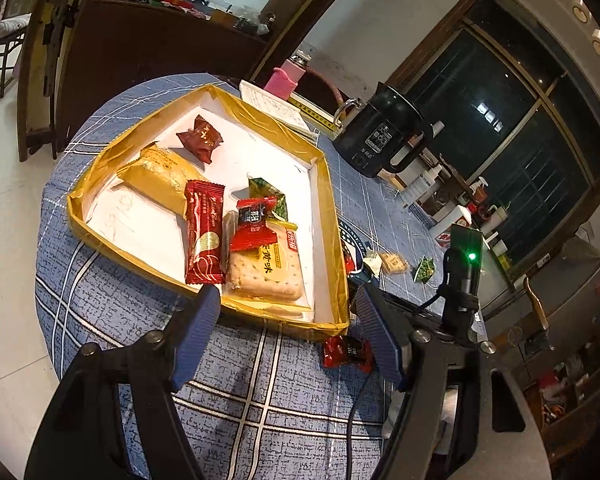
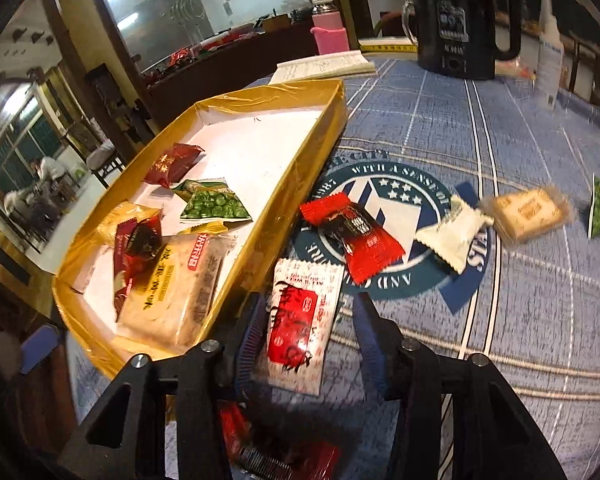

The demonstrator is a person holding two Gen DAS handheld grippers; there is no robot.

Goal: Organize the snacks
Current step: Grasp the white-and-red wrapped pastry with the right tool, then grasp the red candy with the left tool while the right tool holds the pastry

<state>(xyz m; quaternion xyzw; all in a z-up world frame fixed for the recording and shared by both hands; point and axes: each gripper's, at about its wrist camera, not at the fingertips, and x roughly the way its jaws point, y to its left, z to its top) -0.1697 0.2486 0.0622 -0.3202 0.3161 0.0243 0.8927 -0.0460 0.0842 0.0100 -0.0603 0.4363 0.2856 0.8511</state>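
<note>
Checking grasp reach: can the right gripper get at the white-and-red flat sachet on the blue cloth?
Probably yes. The white-and-red flat sachet lies between the right gripper fingers, nothing covering it; the gold cardboard tray wall stands close beside the left finger.

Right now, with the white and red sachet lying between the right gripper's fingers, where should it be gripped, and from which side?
Grip the white and red sachet across its narrow width, near the end closest to the right gripper. Come steeply from above, fingers astride its long edges. It lies flat on the tablecloth beside the yellow tray, so a pinch may buckle it upward enough to hold it.
</note>
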